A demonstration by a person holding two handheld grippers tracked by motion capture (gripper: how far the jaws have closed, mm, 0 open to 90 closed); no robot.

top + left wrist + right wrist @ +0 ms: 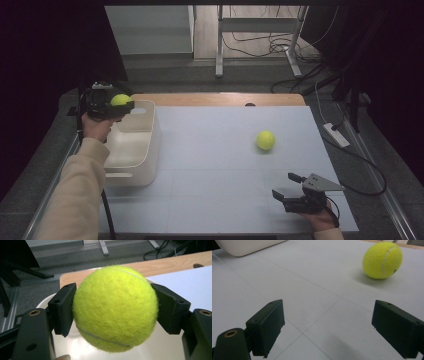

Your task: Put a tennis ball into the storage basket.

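The left tool point(116, 104) grips a yellow tennis ball point(115, 308) between its jaws, held above the far end of the white bin point(145, 145) at the desk's point(210, 200) left; the right tool point(292, 189), jaws wide and empty, rests near the front right; a second ball point(265, 140) lies ahead of it, slightly left; being round, it has no long axis.

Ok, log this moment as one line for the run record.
left hand-held gripper: shut on tennis ball over white bin | right hand-held gripper: open | second ball: on table

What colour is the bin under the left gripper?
Cream-white bin, clearest in the high view.
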